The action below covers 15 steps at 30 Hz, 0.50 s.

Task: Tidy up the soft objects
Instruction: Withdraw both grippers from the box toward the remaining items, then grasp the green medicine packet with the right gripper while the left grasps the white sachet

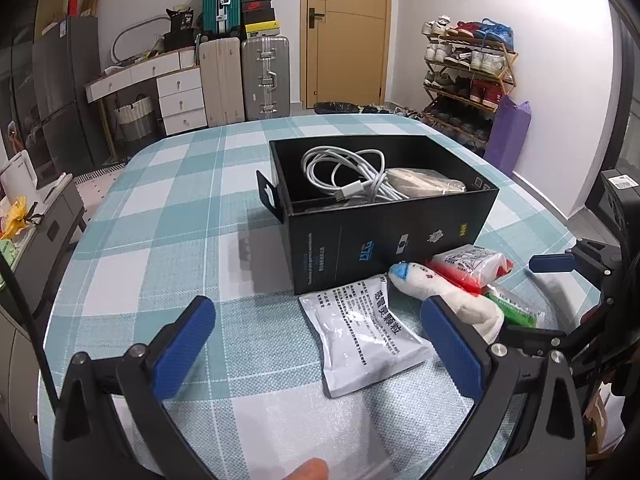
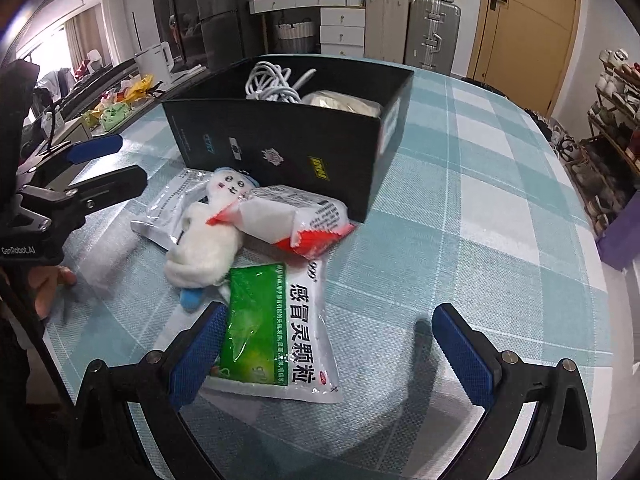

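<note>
**Mia:** Where is the soft stuff?

**Ben:** All in a little pile right in front of the black box, on the checked tablecloth. The white plush toy lies in the middle. A red and white packet leans on the toy and sits just beside the box wall. A silver packet is on one side of the toy, and a green and white packet is on the other.

**Mia:** What is in the box?

**Ben:** A white cable all curled up, and a pale bag next to it. The pile outside is not in yet.

**Mia:** What are the tongs doing?

**Ben:** The left gripper is wide open and holds nothing. The silver packet lies between its blue pads. The right gripper is wide open too, with one pad touching the edge of the green and white packet.

**Mia:** What could go wrong?

**Ben:** I think the packets are flat and slippery, so the pads may slide off. The things overlap, so pulling one could drag the toy along. And the box looks light, so a bump might push it away.
</note>
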Available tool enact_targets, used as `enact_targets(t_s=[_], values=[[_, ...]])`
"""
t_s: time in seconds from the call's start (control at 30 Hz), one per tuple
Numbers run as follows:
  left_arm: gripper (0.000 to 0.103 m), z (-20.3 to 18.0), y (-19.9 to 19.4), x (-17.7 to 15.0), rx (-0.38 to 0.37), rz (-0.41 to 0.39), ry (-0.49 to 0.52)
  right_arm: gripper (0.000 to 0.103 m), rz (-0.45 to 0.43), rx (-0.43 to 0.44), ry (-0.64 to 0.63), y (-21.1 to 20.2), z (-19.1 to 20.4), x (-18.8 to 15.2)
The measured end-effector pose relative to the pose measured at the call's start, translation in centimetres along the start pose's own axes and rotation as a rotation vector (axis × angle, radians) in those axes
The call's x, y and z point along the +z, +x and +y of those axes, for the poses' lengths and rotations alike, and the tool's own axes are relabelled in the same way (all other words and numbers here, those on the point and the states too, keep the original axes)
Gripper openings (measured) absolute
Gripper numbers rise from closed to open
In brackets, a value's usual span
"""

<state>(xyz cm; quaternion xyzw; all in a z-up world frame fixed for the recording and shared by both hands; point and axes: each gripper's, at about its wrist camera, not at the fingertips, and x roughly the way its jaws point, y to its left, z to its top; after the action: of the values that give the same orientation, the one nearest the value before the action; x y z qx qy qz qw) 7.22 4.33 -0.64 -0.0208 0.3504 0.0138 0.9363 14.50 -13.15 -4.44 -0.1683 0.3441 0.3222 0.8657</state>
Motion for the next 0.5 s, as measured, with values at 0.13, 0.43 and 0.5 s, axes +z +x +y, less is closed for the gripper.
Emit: enact_targets(t_s=[0.13,0.43,0.5], values=[[0.103,0.19,0.13,-0.02,-0.005,0.004,-0.005,0.102,-0.003,0.002,-0.006,0.04,-0.01,0.05],[0.103,0.23,0.24,-0.11,-0.009,0.004,0.003,0.090,-0.012,0.027,-0.038,0.02,0.70,0.10],[0.103,0.23,0.25,-0.13,-0.008,0.005,0.003,0.077,-0.020,0.031,-0.042,-0.21,0.48,0.06]])
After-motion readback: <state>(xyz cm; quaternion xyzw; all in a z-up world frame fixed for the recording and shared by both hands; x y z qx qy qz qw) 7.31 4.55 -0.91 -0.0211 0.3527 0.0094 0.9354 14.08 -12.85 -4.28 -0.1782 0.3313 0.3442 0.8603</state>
